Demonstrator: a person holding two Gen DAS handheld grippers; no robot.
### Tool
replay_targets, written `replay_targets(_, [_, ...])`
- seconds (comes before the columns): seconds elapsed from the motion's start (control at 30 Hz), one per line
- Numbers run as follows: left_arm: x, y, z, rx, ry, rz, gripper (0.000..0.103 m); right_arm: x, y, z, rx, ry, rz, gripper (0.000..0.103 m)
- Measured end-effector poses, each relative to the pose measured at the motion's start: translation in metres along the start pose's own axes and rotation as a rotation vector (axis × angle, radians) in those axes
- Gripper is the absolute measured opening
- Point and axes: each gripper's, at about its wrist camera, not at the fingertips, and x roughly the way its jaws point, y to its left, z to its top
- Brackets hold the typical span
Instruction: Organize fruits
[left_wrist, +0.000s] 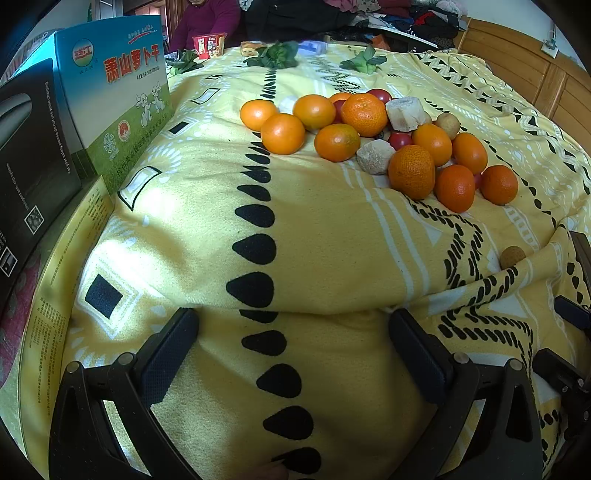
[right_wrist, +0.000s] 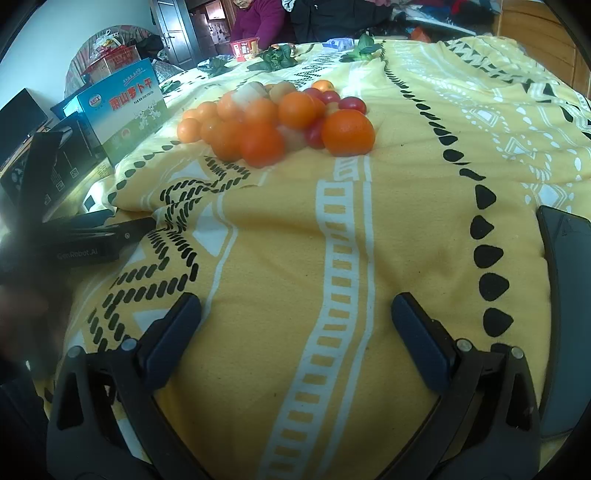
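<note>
Both hand-held grippers, left (left_wrist: 291, 343) & right (right_wrist: 295, 328), gape apart, empty, over soft yellow blanket (left_wrist: 325, 236); round dimpled oranges (left_wrist: 365, 114) heaped w/ glossy tomatoes (left_wrist: 399, 140), pale rough chunks (left_wrist: 375, 157).

Orange mandarins (left_wrist: 338, 142) on a yellow blanket (left_wrist: 325, 236) (black teardrop and white patterns).

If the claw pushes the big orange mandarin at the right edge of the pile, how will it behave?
The round orange mandarin would probably roll, though the soft yellow patterned blanket may slow it. Its dimpled peel looks grippy rather than slippery. It touches small red tomatoes, so a push may scatter them.
</note>
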Motion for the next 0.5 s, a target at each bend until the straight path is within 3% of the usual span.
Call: replay_targets(0.5, [-0.0002,0.0004,-0.0001,-0.001,-0.001,-0.001,0.103,0.0002,0.0,0.0003,0.002,-0.002,0.003,0.103])
